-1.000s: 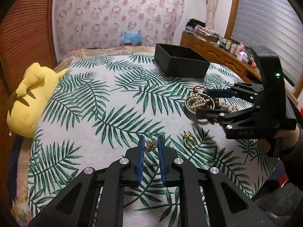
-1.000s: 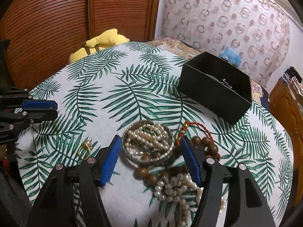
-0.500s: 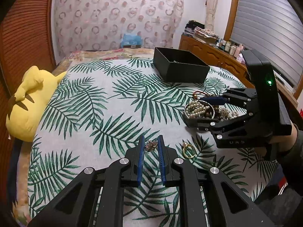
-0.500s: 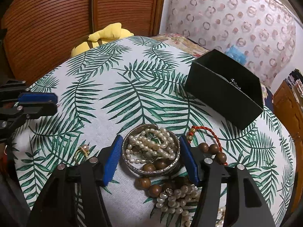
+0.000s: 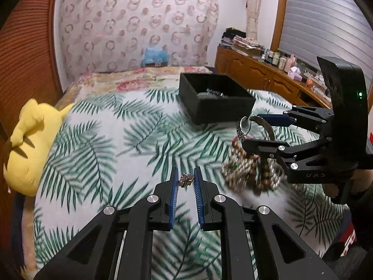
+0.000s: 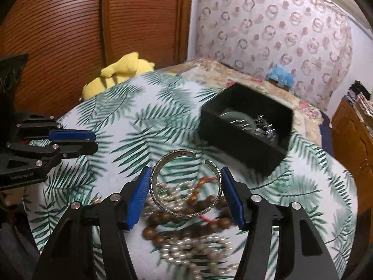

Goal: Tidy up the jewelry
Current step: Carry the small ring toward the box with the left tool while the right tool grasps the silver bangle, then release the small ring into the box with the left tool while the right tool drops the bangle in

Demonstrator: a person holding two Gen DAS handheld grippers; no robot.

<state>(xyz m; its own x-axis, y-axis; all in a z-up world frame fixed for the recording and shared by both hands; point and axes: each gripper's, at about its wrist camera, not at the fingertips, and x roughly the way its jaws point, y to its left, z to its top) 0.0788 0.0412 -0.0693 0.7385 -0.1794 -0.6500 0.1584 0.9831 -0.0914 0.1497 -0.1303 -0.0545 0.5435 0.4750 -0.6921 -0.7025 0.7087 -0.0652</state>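
My left gripper [image 5: 185, 180] is shut on a small gold ring [image 5: 185, 180] and holds it above the leaf-print cloth. My right gripper [image 6: 185, 187] is shut on a silver cuff bracelet [image 6: 184, 213], lifted off the pile; it also shows in the left wrist view [image 5: 255, 128]. Below it lies a blurred heap of pearl strands and brown wooden beads [image 6: 186, 235] with a red cord [image 6: 205, 180]. A black open box [image 6: 247, 128] with silver pieces inside stands beyond, also in the left wrist view [image 5: 215, 101].
A yellow plush toy [image 5: 30, 144] lies at the bed's left edge. A wooden dresser [image 5: 268, 77] with small bottles runs along the right. A blue item [image 5: 155, 57] sits by the far patterned headboard. A wooden slatted wardrobe [image 6: 70, 35] stands behind.
My right gripper closed on the silver cuff and lifted it off the pearls. My left gripper rose with the ring and moved toward the box.
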